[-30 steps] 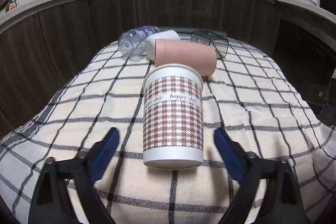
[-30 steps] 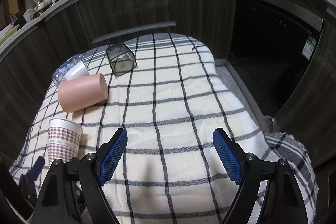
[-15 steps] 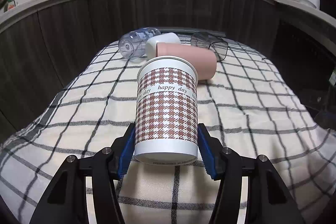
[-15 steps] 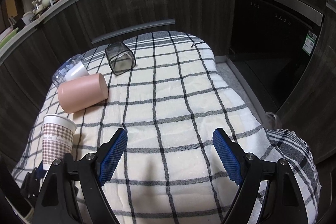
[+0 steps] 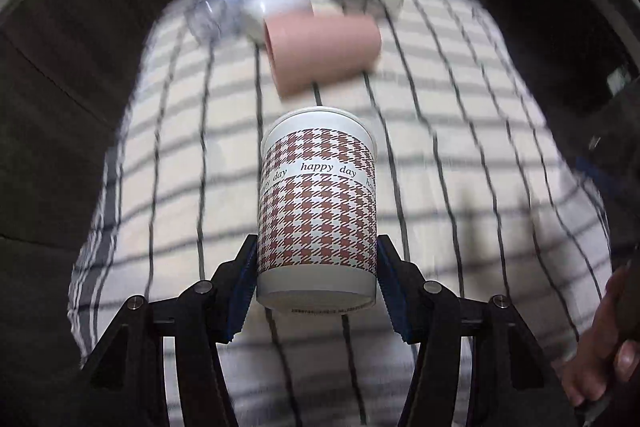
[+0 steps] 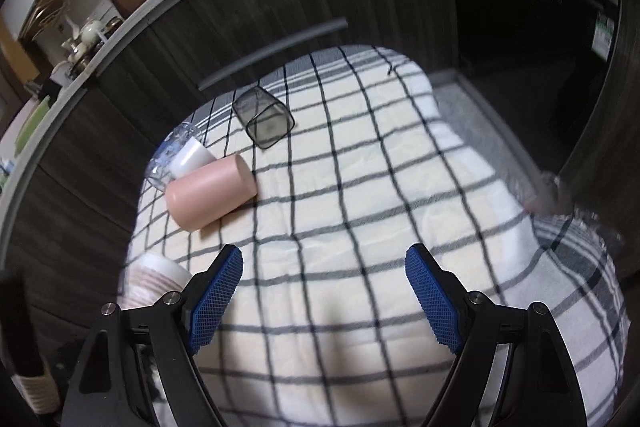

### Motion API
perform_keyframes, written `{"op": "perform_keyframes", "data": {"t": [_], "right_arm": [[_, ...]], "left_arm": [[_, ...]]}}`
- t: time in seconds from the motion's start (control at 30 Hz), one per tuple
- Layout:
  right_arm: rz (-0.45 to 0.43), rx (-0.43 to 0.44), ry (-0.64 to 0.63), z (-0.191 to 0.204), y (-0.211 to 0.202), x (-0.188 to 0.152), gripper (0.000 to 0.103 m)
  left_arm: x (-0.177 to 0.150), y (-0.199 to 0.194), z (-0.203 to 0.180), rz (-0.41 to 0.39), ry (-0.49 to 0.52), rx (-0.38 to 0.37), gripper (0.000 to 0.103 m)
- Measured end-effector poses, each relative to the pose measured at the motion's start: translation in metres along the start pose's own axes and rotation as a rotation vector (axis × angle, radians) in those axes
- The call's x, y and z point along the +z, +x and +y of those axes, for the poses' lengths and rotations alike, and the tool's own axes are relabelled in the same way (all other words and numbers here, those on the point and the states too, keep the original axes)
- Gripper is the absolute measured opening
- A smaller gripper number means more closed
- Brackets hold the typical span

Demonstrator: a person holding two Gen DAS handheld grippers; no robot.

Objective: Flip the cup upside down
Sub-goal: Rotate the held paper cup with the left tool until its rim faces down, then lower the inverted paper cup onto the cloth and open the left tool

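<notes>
A white paper cup with a brown houndstooth pattern and the words "happy day" [image 5: 317, 211] is held in my left gripper [image 5: 316, 287], lifted above the checked cloth, rim end away from me. The blue pads [image 5: 244, 291] press its lower sides. In the right wrist view the cup shows blurred at the lower left [image 6: 154, 281]. My right gripper [image 6: 324, 301] is open and empty over the near middle of the cloth.
A pink cup [image 6: 210, 191] lies on its side at the back left of the checked cloth [image 6: 360, 187], with a clear bottle with a white cap [image 6: 180, 157] behind it and a dark clear square container [image 6: 264, 117] further back. Dark cabinets surround the table.
My left gripper, open around the cup a second ago, has shut on it and lifted it off the cloth. The view now looks down on the table. The right gripper stays open.
</notes>
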State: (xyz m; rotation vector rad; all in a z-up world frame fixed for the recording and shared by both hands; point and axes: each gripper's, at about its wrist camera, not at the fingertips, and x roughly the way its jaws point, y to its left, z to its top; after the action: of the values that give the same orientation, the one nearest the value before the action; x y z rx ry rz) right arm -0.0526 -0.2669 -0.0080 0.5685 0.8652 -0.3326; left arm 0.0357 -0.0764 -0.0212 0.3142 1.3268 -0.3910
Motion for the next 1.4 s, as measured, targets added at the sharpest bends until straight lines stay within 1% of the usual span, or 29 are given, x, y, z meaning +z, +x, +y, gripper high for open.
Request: {"op": "perform_keyframes", "data": {"t": [0.07,0.2,0.27,0.37,0.5,0.6,0.77,0.8,0.83,0.9,1.0,1.07,1.13,1.23,1.33,1.4], "right_arm": [[0.018,0.009,0.012,0.003,-0.001,0.005,0.084],[0.058,0.037,0.038,0.004,0.005,0.011,0.084],[0.082,0.057,0.067,0.001,0.011,0.014,0.084],[0.104,0.077,0.100,-0.002,0.017,0.017,0.084],[0.102,0.092,0.141,-0.010,0.022,0.024,0.084],[0.099,0.097,0.171,-0.017,0.027,0.031,0.084],[0.114,0.096,0.202,-0.024,0.038,0.035,0.084],[0.123,0.098,0.206,-0.025,0.040,0.034,0.084],[0.128,0.099,0.205,-0.024,0.042,0.033,0.084],[0.130,0.098,0.188,-0.021,0.042,0.033,0.084],[0.122,0.095,0.169,-0.017,0.041,0.031,0.084],[0.118,0.096,0.162,-0.015,0.038,0.030,0.084],[0.115,0.093,0.152,-0.013,0.035,0.028,0.084],[0.109,0.091,0.116,-0.005,0.028,0.024,0.084],[0.052,0.065,0.038,0.008,0.013,0.018,0.084],[0.010,0.048,-0.004,0.016,0.004,0.015,0.084]], "left_arm": [[0.005,0.009,0.002,0.116,-0.004,-0.019,0.056],[0.018,0.022,-0.004,0.279,0.008,-0.052,0.056],[0.025,0.029,-0.008,0.342,0.032,-0.035,0.056],[0.035,0.034,-0.014,0.401,0.057,-0.008,0.056],[0.046,0.037,-0.021,0.432,0.071,0.017,0.056],[0.059,0.039,-0.027,0.416,0.089,0.043,0.056],[0.065,0.043,-0.031,0.387,0.109,0.042,0.057],[0.068,0.043,-0.031,0.380,0.118,0.040,0.058],[0.067,0.042,-0.032,0.365,0.129,0.041,0.064],[0.066,0.039,-0.034,0.337,0.137,0.038,0.071],[0.065,0.030,-0.034,0.284,0.136,0.024,0.072],[0.060,0.021,-0.031,0.236,0.130,0.022,0.075],[0.052,0.009,-0.027,0.183,0.119,0.028,0.081],[0.039,-0.004,-0.017,0.098,0.099,0.034,0.083],[0.022,-0.017,-0.005,-0.008,0.054,0.037,0.083],[0.010,-0.021,0.009,-0.094,0.010,0.061,0.083]]}}
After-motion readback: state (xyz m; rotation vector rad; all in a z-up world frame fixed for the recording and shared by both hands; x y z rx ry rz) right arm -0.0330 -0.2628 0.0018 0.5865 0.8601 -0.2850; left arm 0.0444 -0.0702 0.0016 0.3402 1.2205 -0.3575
